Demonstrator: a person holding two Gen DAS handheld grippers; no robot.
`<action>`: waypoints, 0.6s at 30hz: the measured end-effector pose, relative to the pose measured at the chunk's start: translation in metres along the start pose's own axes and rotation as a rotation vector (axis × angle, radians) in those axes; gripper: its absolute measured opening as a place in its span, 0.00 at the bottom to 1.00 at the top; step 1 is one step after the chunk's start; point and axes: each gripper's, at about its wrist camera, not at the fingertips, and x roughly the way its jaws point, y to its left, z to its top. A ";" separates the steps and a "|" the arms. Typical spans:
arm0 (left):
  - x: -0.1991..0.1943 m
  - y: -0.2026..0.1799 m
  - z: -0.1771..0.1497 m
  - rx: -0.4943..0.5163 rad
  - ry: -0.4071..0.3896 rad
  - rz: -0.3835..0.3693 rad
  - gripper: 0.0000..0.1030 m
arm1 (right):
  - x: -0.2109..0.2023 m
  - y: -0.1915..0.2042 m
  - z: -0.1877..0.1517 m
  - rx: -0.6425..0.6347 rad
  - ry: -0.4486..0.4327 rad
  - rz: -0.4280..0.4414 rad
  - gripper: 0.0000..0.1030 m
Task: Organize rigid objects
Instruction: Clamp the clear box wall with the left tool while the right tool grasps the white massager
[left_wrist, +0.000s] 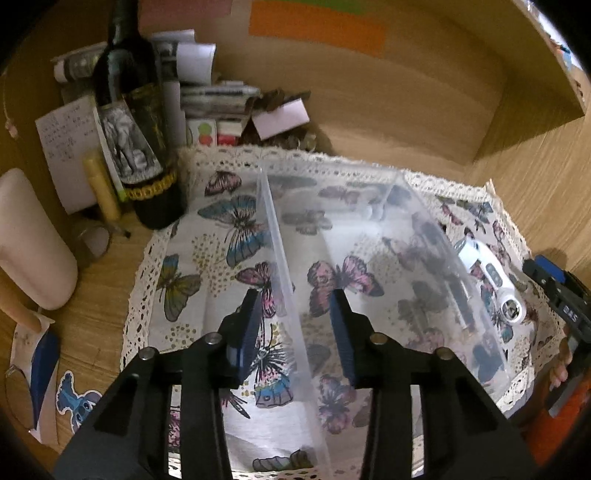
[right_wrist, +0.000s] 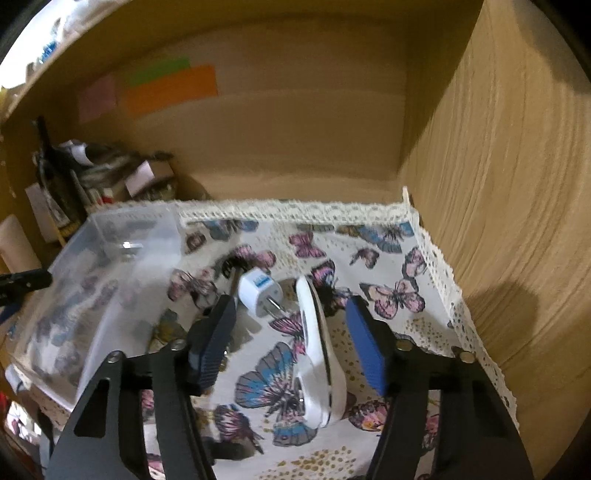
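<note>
A clear plastic bin (left_wrist: 369, 236) stands on a butterfly-print cloth (left_wrist: 207, 236). My left gripper (left_wrist: 293, 314) is open, its jaws standing either side of the bin's left wall. In the right wrist view the bin (right_wrist: 110, 266) is at left. My right gripper (right_wrist: 291, 325) is open, with a long white handheld device (right_wrist: 317, 354) lying on the cloth between its jaws. A white plug adapter (right_wrist: 258, 291) lies just beyond, next to a dark thin object (right_wrist: 233, 275). The white device also shows in the left wrist view (left_wrist: 491, 277), right of the bin.
A dark wine bottle (left_wrist: 136, 122), papers (left_wrist: 66, 147), a white cylinder (left_wrist: 29, 240) and other clutter stand at left. Wooden shelf walls (right_wrist: 498, 184) close in at the back and right. My right gripper shows at the right edge of the left wrist view (left_wrist: 561, 295).
</note>
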 end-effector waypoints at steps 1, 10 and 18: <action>0.003 0.000 0.002 0.001 0.017 -0.003 0.30 | 0.005 -0.002 0.000 0.001 0.020 -0.001 0.51; 0.016 -0.001 0.001 0.040 0.130 -0.040 0.15 | 0.049 -0.013 -0.002 0.001 0.202 -0.036 0.41; 0.016 -0.001 0.003 0.064 0.118 -0.038 0.14 | 0.085 -0.017 -0.004 0.004 0.334 -0.043 0.31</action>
